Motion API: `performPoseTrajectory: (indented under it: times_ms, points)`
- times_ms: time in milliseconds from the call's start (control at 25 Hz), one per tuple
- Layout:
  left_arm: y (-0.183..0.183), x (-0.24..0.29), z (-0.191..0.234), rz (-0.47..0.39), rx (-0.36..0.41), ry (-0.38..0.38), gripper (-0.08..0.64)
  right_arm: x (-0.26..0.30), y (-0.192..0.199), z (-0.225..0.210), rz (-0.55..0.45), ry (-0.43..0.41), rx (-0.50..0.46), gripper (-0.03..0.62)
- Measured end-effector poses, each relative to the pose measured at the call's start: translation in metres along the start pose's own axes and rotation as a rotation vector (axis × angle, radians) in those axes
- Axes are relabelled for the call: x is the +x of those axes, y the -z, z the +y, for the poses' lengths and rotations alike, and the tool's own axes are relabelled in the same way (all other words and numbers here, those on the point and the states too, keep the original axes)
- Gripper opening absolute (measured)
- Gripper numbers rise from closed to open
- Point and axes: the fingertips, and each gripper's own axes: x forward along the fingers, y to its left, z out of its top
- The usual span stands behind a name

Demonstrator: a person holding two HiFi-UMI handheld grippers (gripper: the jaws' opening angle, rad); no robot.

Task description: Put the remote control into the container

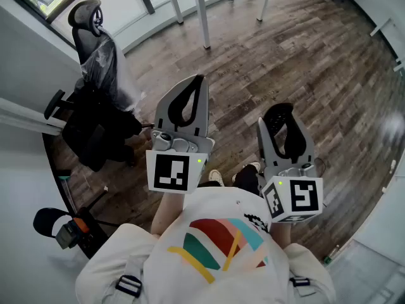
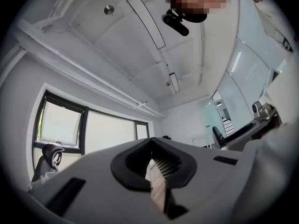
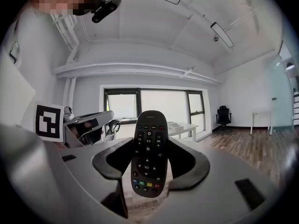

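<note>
— Your right tool (image 1: pixel 283 116) is clamped on the slim black plastic remote control (image 3: pixel 149 153). The remote stands upright between the two dark padded jaws, with its button face toward the tool's camera and its coloured keys at the lower end.

— Agreed. The jaws press its long edges around the middle, so its top and bottom stick out past the pads. Your left tool (image 1: pixel 197 84) is closed with nothing in it. Its tips meet, and only a thin sliver of the brown wood-plank floor (image 2: pixel 156 185) shows through the loop of its pads.

— You hold both tools raised in front of your chest, side by side and apart, with the jaws pointing away from you. The left one reaches further up the head view.

— To your left, a black office chair wrapped in clear plastic film (image 1: pixel 98 49) stands near the wall. The legs of a white table (image 1: pixel 204 18) show farther out across the planks.

— The white cube with black square markers (image 1: pixel 292 198) on your right tool sits just above your white T-shirt with coloured stripes (image 1: pixel 215 246).
</note>
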Motion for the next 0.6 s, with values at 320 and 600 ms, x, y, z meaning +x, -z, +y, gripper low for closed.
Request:
performPoseTrajectory:
  times_ms: [320, 600]
  points:
    - [0.0042, -0.0036, 0.0053, -0.017, -0.019, -0.010, 0.006, -0.0020, 0.0053, 0.0018, 0.000, 0.009, 0.006, 0.238]
    - [0.0096, -0.0032, 0.0095, 0.009, -0.033, -0.010, 0.006, 0.0017, 0.0048, 0.0040, 0.004, -0.002, -0.004, 0.238]
